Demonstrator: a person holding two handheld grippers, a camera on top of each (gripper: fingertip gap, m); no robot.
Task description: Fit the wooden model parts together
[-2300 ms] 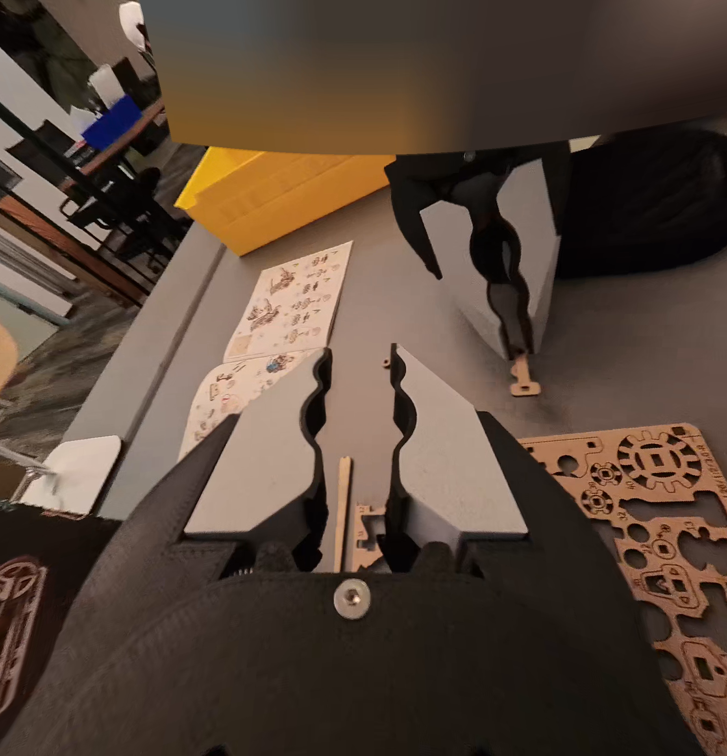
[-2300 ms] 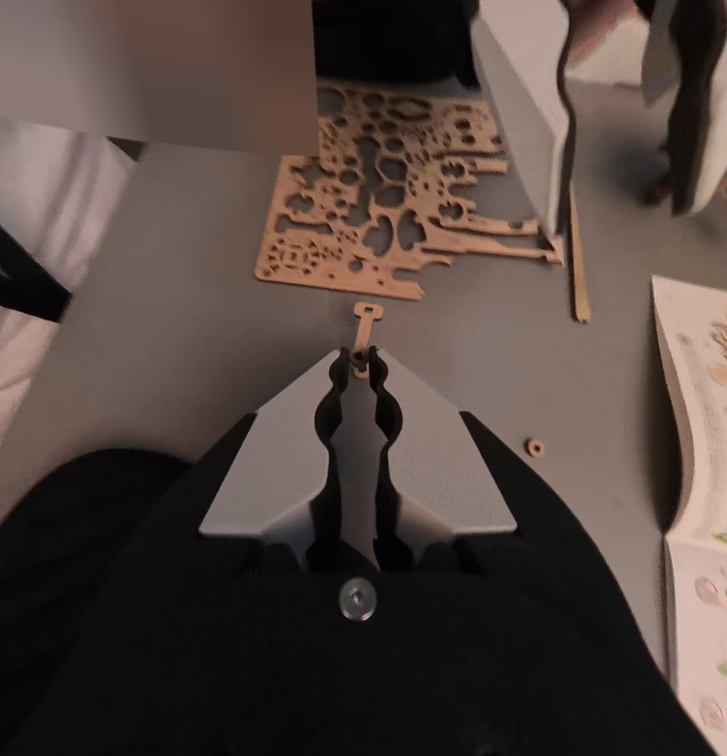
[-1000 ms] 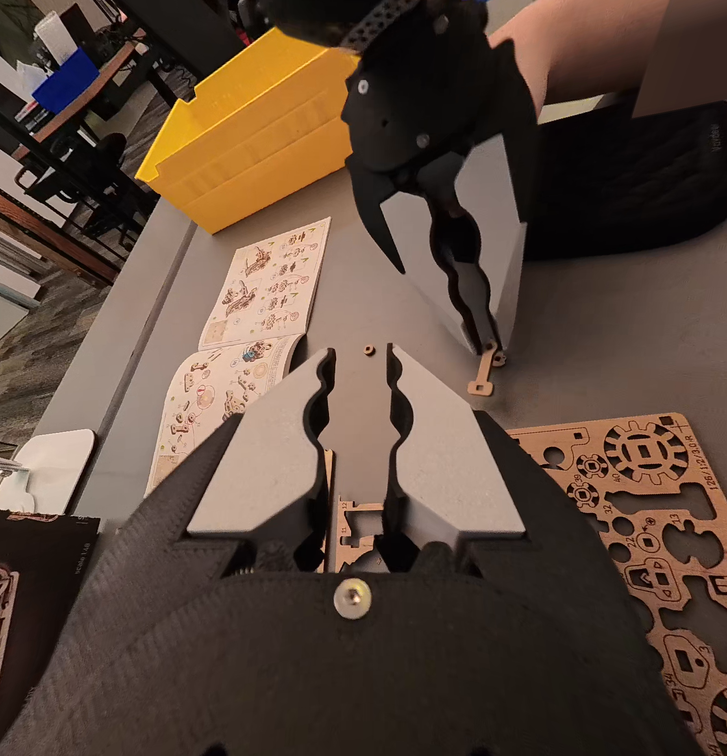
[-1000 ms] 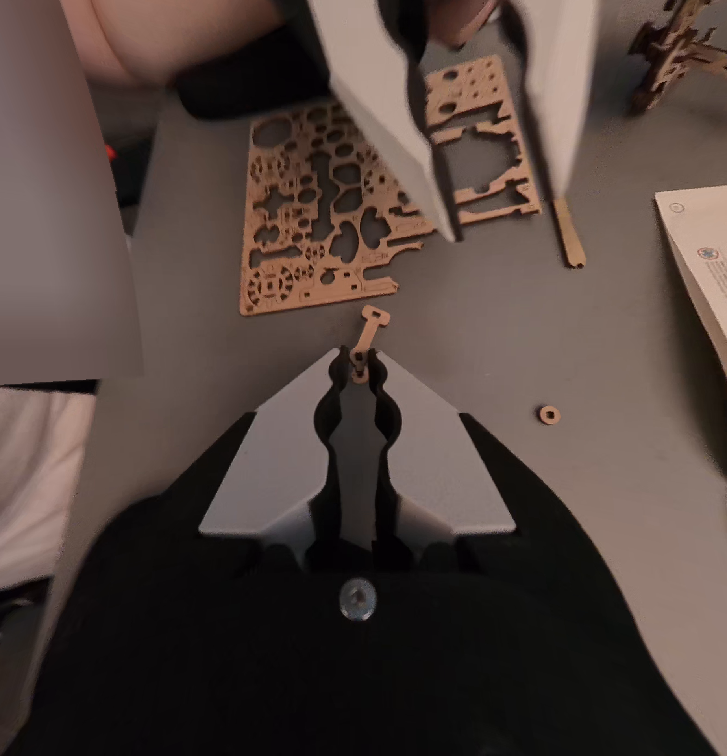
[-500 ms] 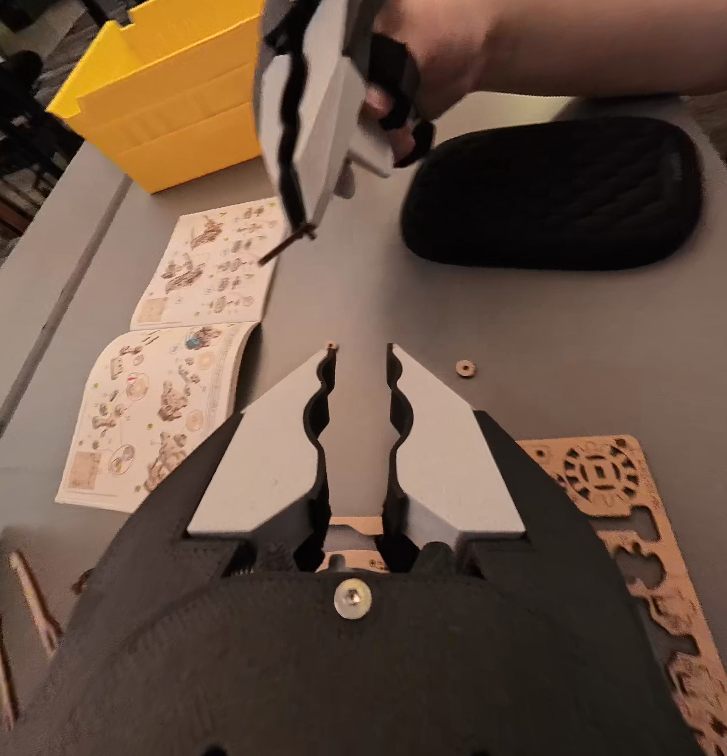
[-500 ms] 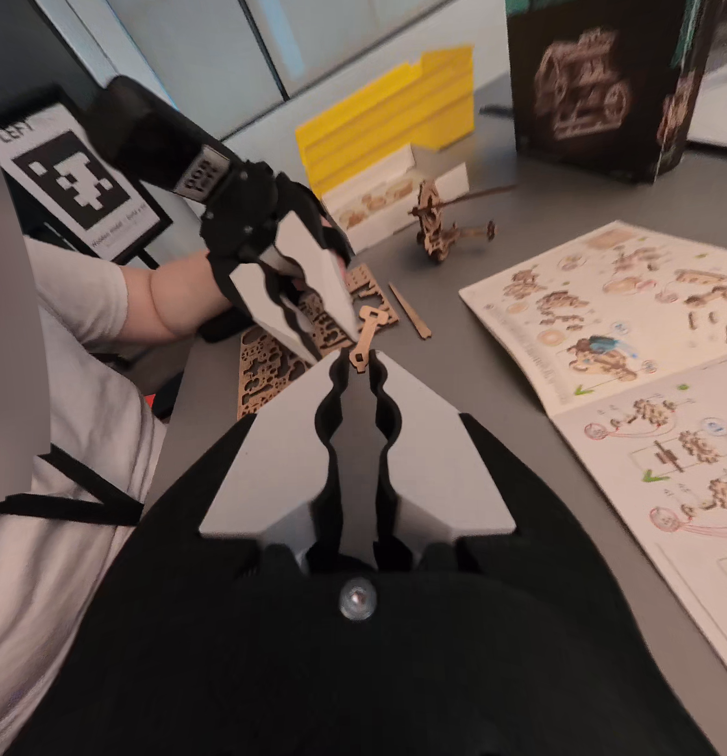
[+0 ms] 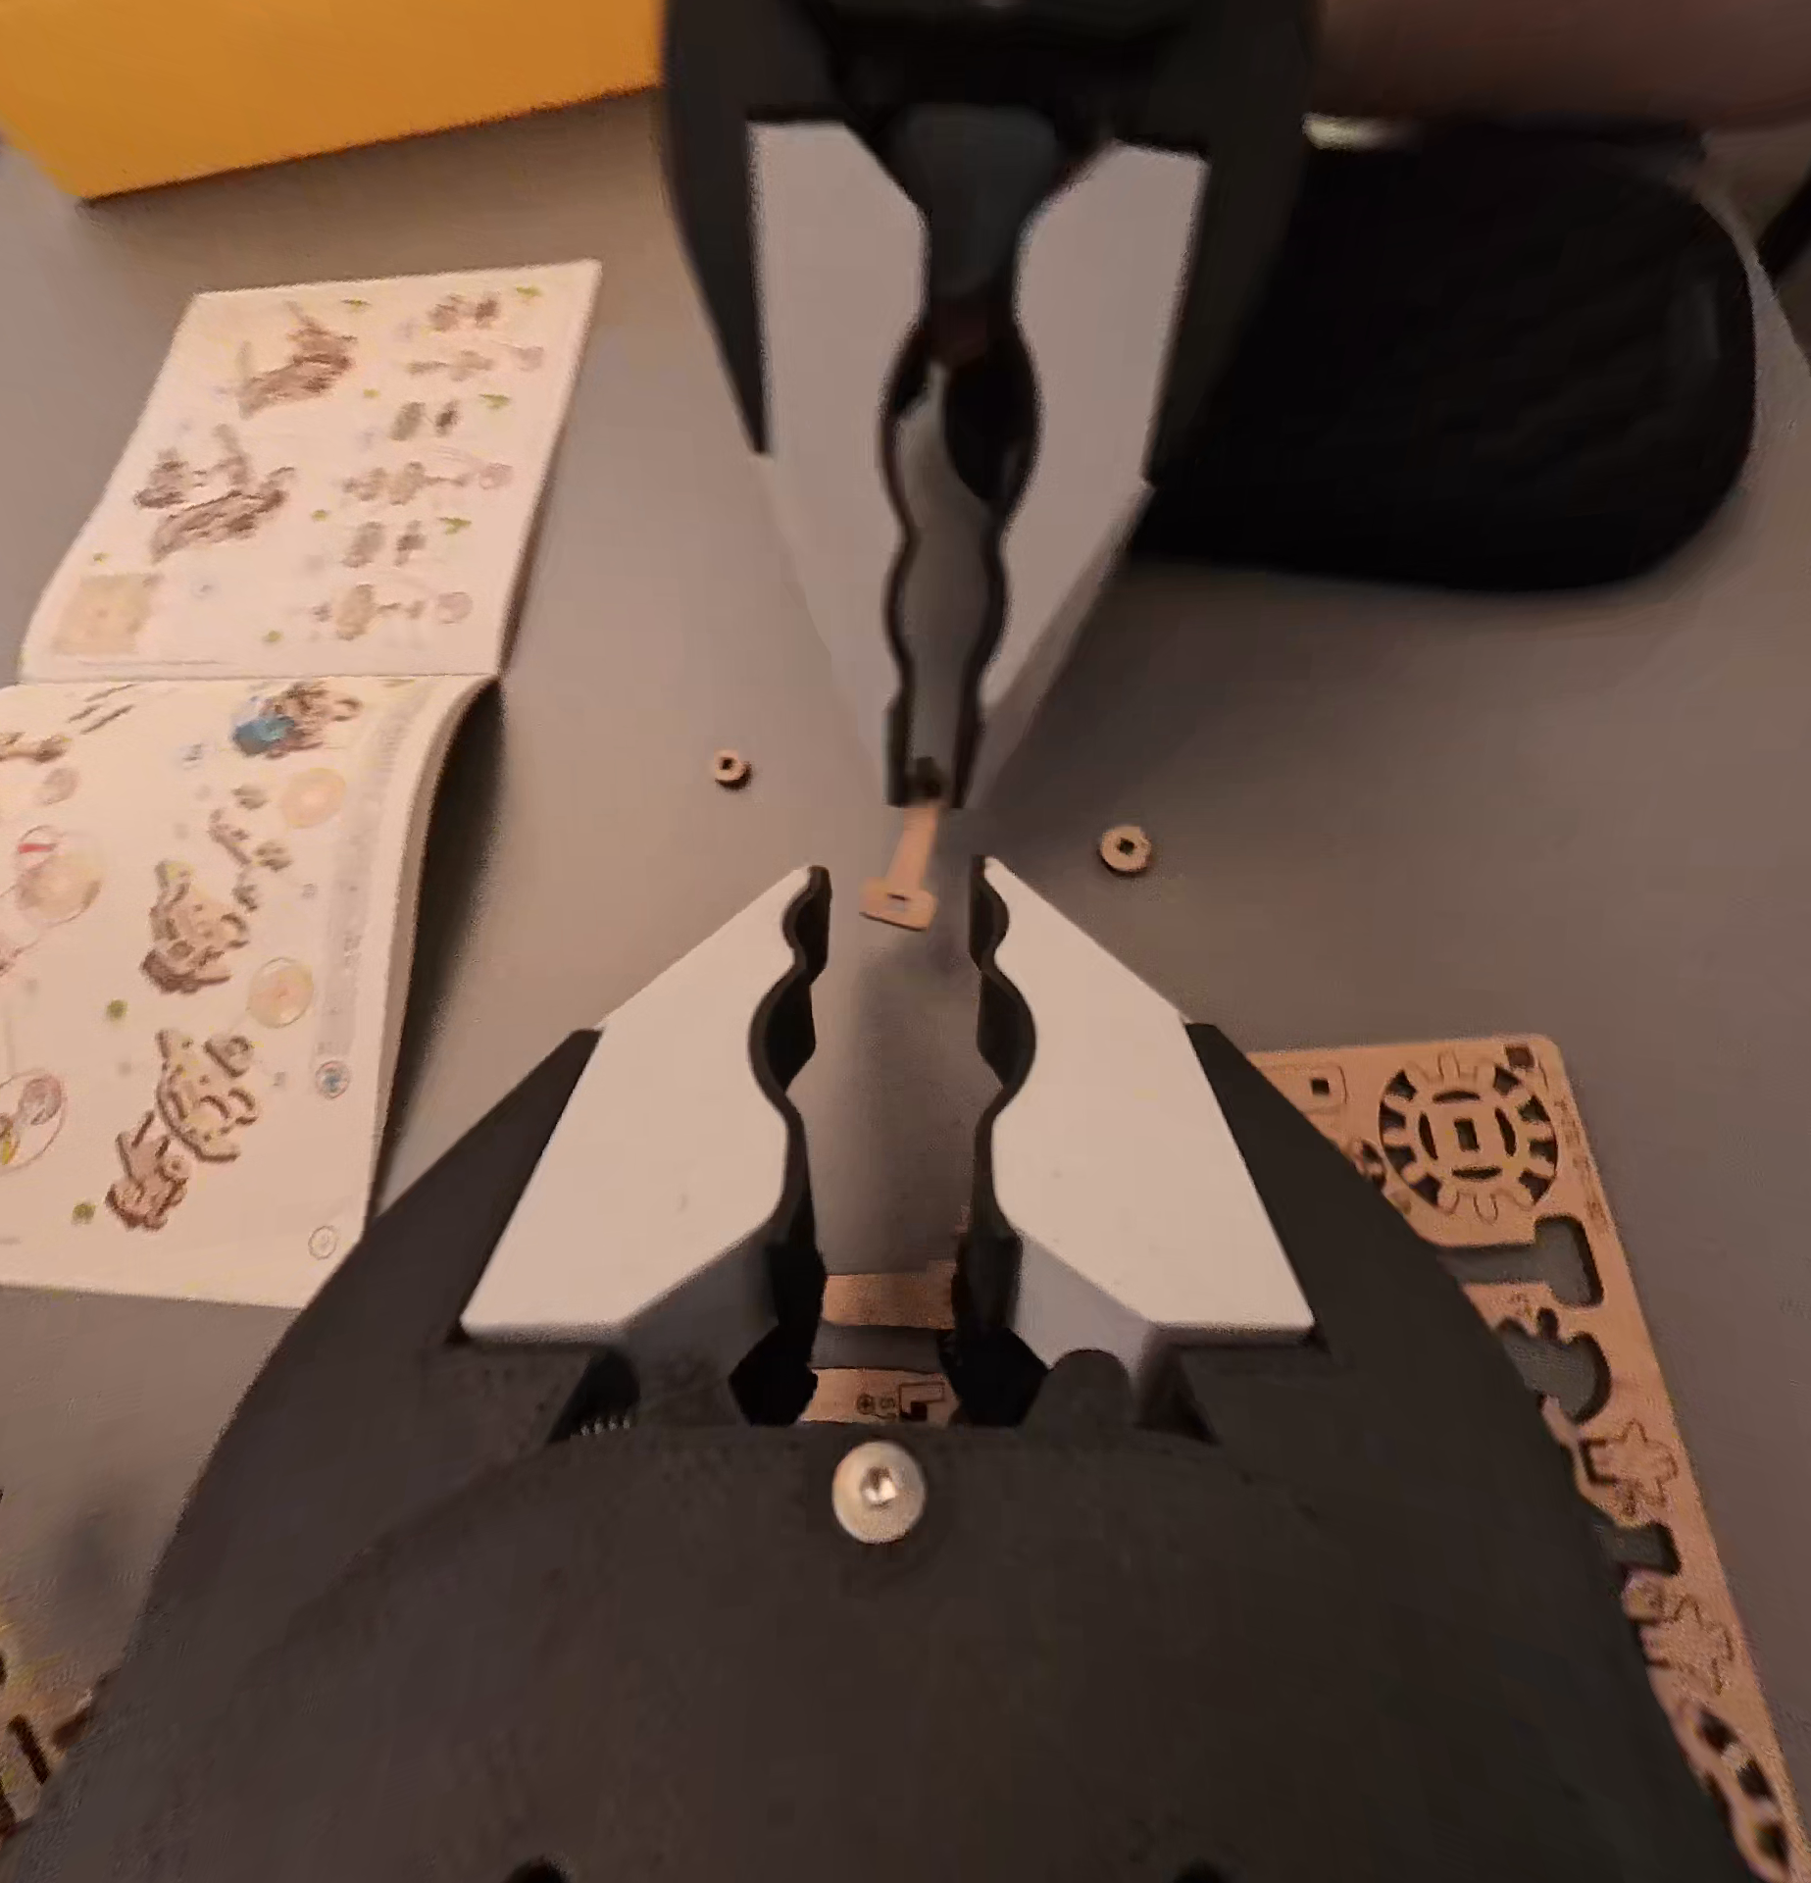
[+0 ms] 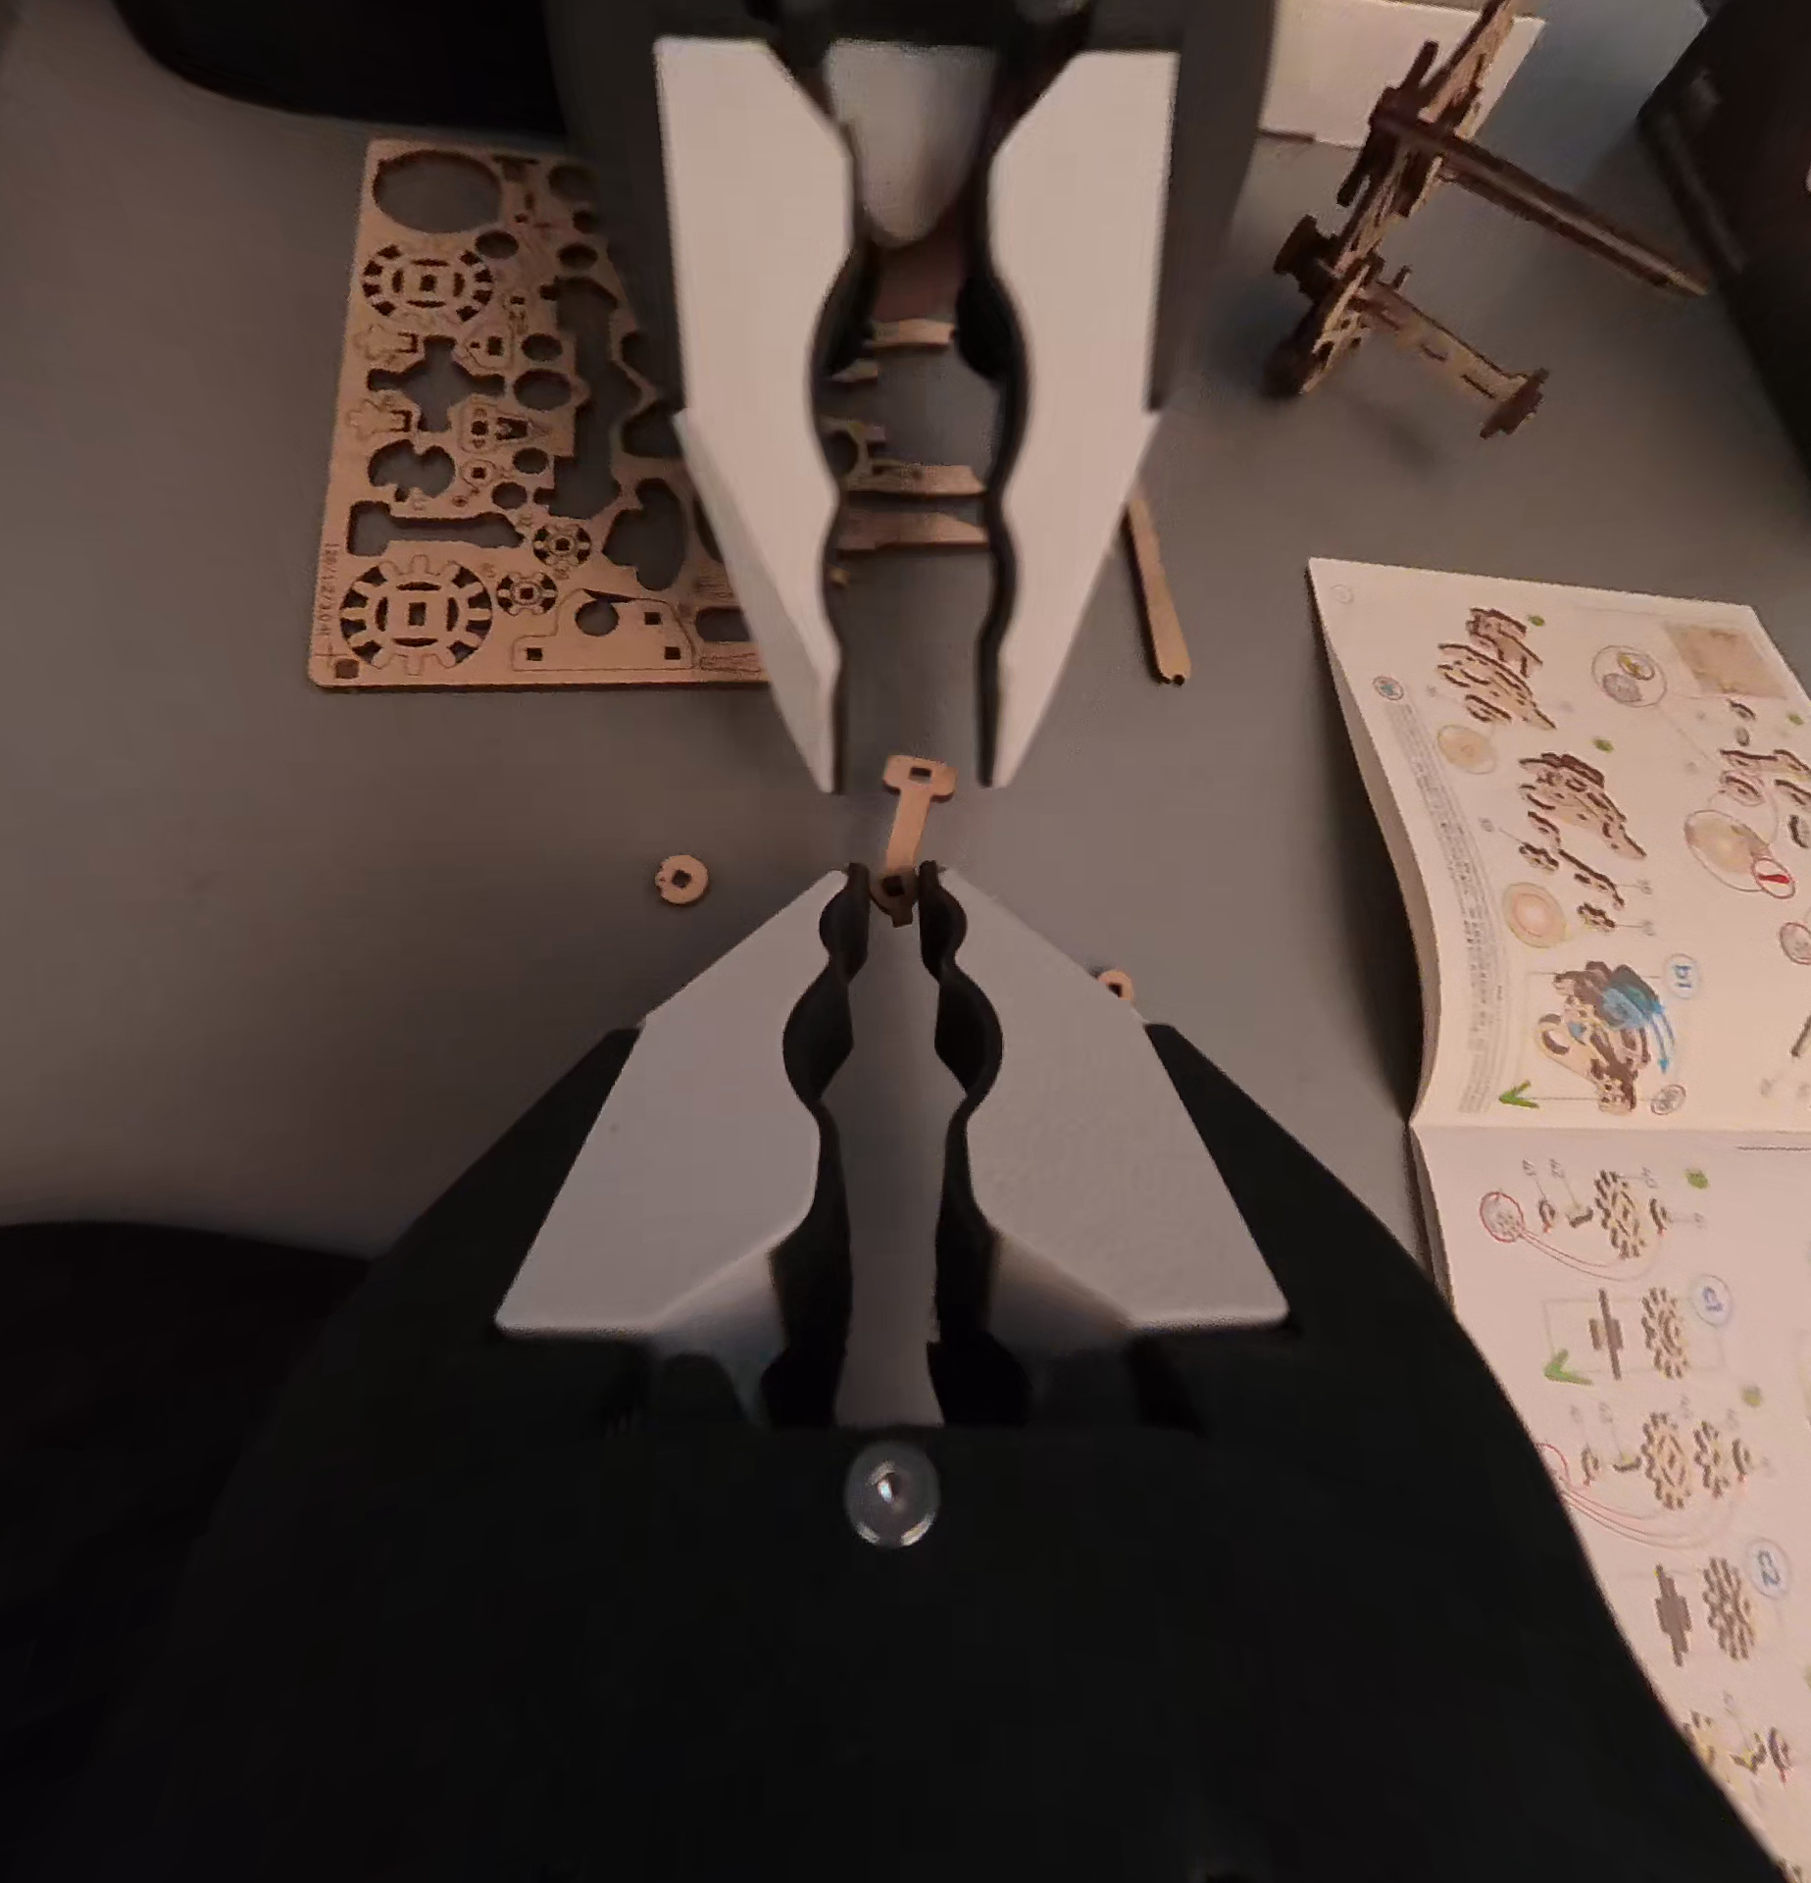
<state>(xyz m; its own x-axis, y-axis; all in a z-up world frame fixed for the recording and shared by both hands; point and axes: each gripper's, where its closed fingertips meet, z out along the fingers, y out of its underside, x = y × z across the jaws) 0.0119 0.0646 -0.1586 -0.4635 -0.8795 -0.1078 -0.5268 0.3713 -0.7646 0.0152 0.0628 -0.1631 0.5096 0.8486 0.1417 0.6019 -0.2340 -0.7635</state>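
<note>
Wooden key-shaped part point(image 8: 906, 836) pinched in right claw point(image 8: 893, 884), left claw point(image 7: 898, 884) agape.

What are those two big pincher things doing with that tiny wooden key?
A person is working two handheld grippers over a grey table. The right gripper pinches one end of a small key-shaped wooden piece and holds it out. The left gripper faces it with its jaws apart, the piece's square end just between its tips. Two little wooden washers lie on the table, with a punched-out part sheet and an open instruction booklet nearby.
</note>
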